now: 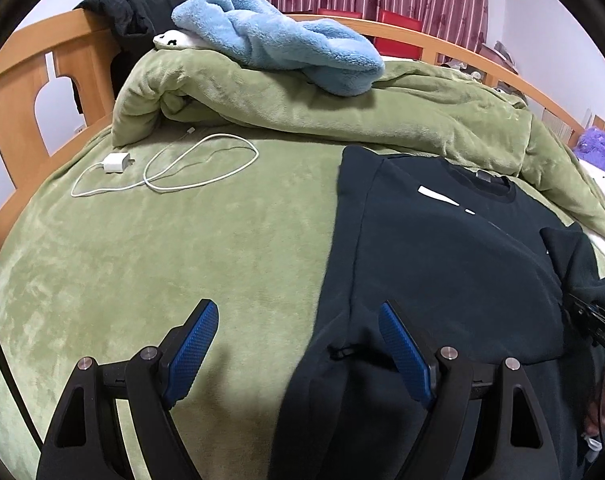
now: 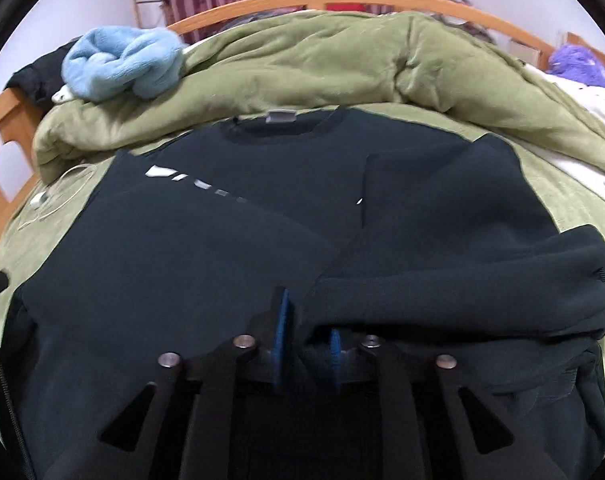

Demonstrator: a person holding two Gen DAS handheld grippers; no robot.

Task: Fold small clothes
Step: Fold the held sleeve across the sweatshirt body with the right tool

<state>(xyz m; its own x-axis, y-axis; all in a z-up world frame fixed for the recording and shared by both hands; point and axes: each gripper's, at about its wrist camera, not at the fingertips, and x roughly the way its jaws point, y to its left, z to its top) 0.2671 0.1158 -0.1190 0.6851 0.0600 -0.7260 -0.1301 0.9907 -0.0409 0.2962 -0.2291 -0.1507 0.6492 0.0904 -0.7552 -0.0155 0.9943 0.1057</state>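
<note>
The right gripper is hanging just over the near part of the dark sweatshirt, its blue pads standing narrowly apart with a bunched sleeve lying at them; whether they are still pinching cloth I cannot tell. The sleeve is lying across the body, probably so that the garment narrows before the next fold. The left gripper is waiting wide open and holding nothing, one pad over the green blanket and the other over the sweatshirt's left edge, likely lining up to take that side. The sweatshirt is lying chest-up on the bed, collar toward the heaped green duvet, well apart from the white charger cable.
</note>
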